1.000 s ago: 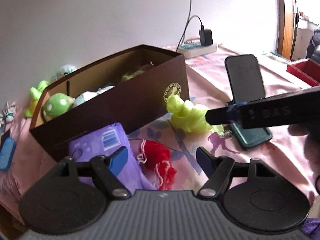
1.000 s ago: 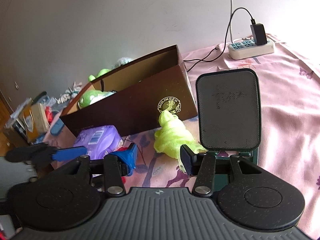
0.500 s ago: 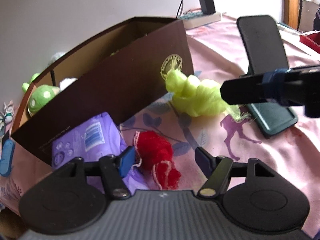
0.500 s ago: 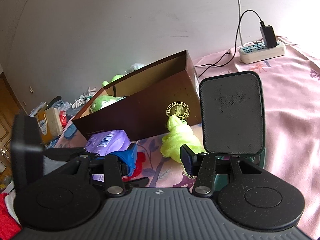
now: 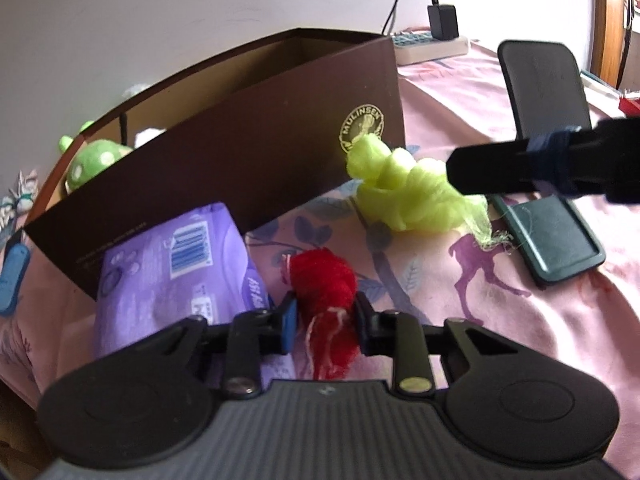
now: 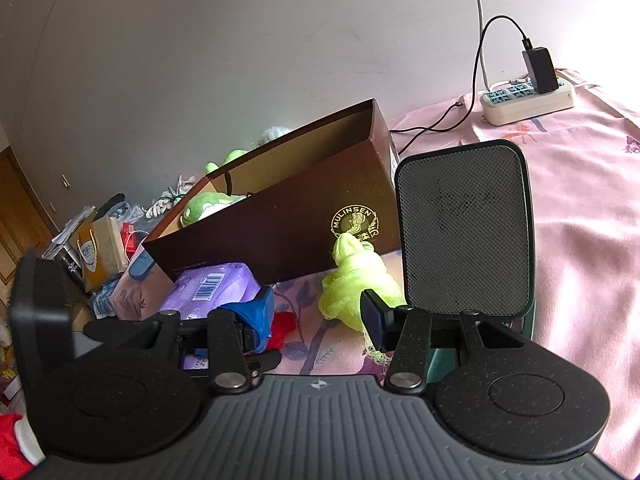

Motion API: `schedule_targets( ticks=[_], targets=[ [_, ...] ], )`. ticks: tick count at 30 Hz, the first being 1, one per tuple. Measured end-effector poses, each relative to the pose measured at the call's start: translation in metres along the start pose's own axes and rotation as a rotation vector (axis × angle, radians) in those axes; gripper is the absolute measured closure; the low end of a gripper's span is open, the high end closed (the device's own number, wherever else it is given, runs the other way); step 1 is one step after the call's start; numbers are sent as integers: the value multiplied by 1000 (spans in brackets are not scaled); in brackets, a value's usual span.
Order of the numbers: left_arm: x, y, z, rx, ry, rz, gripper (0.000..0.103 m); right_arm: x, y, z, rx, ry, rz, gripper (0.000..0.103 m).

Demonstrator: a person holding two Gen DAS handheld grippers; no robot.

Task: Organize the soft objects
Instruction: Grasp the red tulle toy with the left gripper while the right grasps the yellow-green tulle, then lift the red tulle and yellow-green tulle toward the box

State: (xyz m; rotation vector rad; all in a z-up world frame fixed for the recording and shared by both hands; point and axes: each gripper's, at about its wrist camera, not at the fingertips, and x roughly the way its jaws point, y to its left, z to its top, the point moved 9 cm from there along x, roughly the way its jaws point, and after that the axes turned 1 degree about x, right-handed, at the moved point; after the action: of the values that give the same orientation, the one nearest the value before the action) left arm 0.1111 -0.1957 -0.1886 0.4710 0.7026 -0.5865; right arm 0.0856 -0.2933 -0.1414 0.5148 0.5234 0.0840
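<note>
A red yarn bundle (image 5: 324,284) lies on the pink cloth in front of the brown box (image 5: 240,152). My left gripper (image 5: 325,314) is closing on it, and both pads touch its sides. A lime-green yarn bundle (image 5: 404,196) rests against the box's front corner. In the left wrist view one finger (image 5: 500,170) of my right gripper reaches in from the right and touches that green bundle. My right gripper (image 6: 316,316) stands open, with the green bundle (image 6: 352,280) just beyond its right finger and nothing between the pads. Green plush toys (image 5: 92,160) sit inside the box.
A purple plastic pack (image 5: 172,272) lies left of the red bundle, against the box. A dark folding stand (image 6: 464,232) stands upright right of the green bundle. A power strip (image 6: 528,100) with a charger lies at the back. Clutter fills the floor at the left.
My left gripper came down and forward over the red bundle, and its jaws narrowed from wide apart to touching it. The right gripper's jaws kept the same width.
</note>
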Motion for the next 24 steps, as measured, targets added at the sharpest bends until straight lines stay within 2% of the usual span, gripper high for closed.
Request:
schedule_targets(
  ticks=[7,10,15,18,24],
  targets=[
    [-22,-2,-12,-30,-20,-48,75,15,14,6,-118,5,-46,71],
    [-33,-5,-18,-26,-29,-67,75,27,18,8,-205,0,-126,71],
    [-50,-11,-25,-25,-54,-97,75,57,21,2,-323,61,-266,71],
    [-57,-14,-30,-23,-53,-126,75,69,22,-2,-410,67,-351,71],
    [-64,-16,-40,-16,-53,-144,75,87,25,-10,-573,104,-462,66]
  ],
)
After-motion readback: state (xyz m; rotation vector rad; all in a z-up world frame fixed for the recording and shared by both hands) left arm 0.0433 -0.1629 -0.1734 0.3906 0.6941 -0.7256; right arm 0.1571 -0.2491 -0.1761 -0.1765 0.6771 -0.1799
